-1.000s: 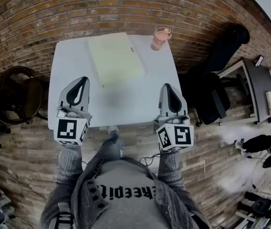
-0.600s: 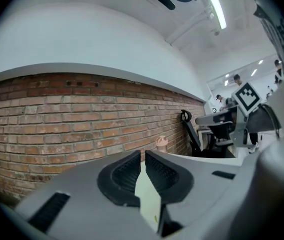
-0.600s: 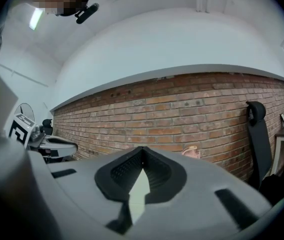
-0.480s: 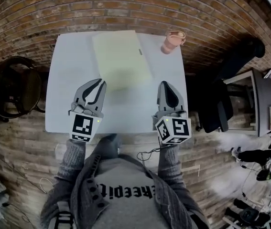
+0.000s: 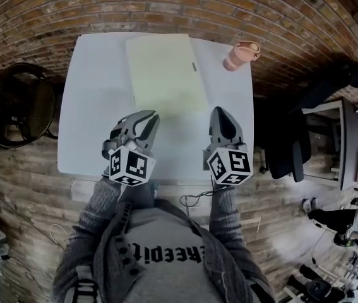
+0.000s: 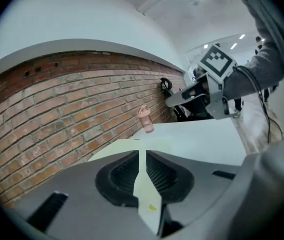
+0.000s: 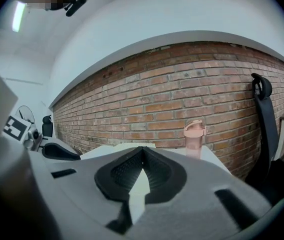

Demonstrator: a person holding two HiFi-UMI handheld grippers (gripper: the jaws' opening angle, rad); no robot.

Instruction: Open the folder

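The left gripper (image 5: 146,120) has come inward from the left side of the table (image 5: 93,112). Its jaws are now only slightly apart, holding nothing, just before the near edge of the pale yellow folder (image 5: 166,71). The right gripper (image 5: 221,115) stays near, jaws together and empty. The folder lies closed and flat, so the opening is probably about to start. The table is bare on both sides; a pink bottle (image 5: 242,55) stands near the far right corner.
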